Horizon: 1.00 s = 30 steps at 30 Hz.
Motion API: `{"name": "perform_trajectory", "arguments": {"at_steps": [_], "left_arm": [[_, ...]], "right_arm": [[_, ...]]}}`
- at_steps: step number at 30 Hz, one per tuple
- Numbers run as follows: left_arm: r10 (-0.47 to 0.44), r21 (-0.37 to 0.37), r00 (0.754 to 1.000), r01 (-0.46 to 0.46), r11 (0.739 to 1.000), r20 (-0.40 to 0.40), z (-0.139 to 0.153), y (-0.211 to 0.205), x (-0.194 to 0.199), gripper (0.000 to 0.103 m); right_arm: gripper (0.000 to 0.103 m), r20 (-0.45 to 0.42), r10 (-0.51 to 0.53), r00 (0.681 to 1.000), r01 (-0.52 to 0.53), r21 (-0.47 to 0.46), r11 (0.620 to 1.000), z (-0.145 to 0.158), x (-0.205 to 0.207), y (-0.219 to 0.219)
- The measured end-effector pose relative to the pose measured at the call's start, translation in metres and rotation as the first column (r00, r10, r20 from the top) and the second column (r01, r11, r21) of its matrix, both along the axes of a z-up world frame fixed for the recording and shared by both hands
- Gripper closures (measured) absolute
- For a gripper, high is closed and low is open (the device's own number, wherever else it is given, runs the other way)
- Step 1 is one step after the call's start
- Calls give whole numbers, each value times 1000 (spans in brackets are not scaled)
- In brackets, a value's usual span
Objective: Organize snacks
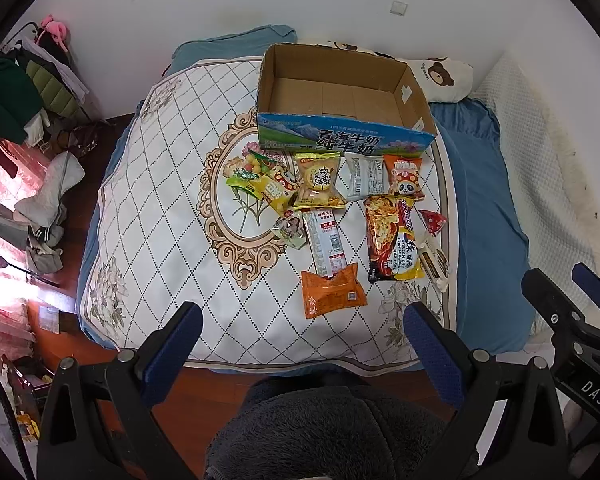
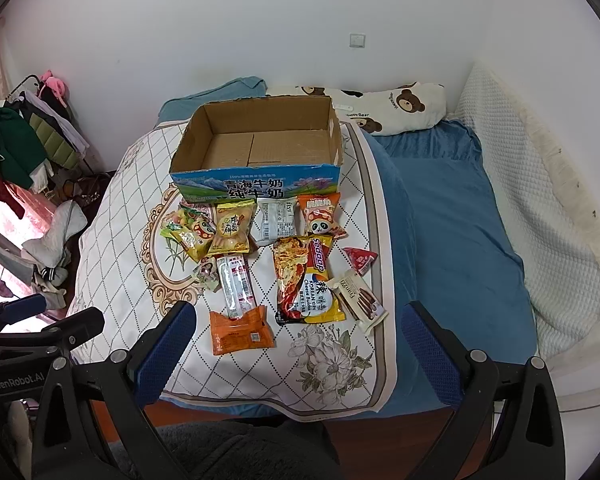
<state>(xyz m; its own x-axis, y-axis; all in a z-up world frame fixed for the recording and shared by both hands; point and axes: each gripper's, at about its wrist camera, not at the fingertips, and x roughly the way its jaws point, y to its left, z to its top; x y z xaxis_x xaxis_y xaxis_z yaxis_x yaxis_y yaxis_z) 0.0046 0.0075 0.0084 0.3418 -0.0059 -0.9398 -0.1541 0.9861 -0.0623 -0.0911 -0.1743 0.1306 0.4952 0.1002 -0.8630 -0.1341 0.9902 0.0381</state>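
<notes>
The left gripper (image 1: 302, 354) hung over the near edge of the bed (image 1: 488, 208), its blue-padded fingers (image 1: 172, 354) spread wide apart, holding nothing and touching nothing. The right gripper (image 2: 298, 354) was the same: fingers (image 2: 166, 350) wide apart, empty, clear of the quilt (image 2: 112, 216).

Ahead of the left fingers, just beyond the gap between them, lay an orange snack packet (image 1: 332, 296) on the quilt; in the right wrist view it sat just past the left-hand fingertip. A long white-and-red stick pack (image 1: 326, 242) overlapped its far edge. Further out lay a Korean cheese noodle packet (image 1: 394, 240), with a chocolate-stick pack (image 2: 358, 300) touching its right side and a small red triangular packet (image 2: 360, 259) beyond that. A row of small packets followed: green and yellow candy bags (image 1: 260, 184), a yellow biscuit bag (image 1: 318, 180), a white pouch (image 1: 366, 176) and an orange panda packet (image 1: 406, 176). Farthest from both sets of fingers stood an open milk carton box (image 1: 340, 92), empty, its printed front wall touching that row.
</notes>
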Motion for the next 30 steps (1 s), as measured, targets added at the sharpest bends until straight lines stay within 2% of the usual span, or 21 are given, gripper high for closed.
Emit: {"name": "perform_trajectory", "arguments": {"at_steps": [30], "left_arm": [[-1, 2, 1000, 1, 1000, 11, 5, 3, 9, 0]], "right_arm": [[0, -1, 2, 1000, -2, 5, 1000, 0, 8, 2]]}}
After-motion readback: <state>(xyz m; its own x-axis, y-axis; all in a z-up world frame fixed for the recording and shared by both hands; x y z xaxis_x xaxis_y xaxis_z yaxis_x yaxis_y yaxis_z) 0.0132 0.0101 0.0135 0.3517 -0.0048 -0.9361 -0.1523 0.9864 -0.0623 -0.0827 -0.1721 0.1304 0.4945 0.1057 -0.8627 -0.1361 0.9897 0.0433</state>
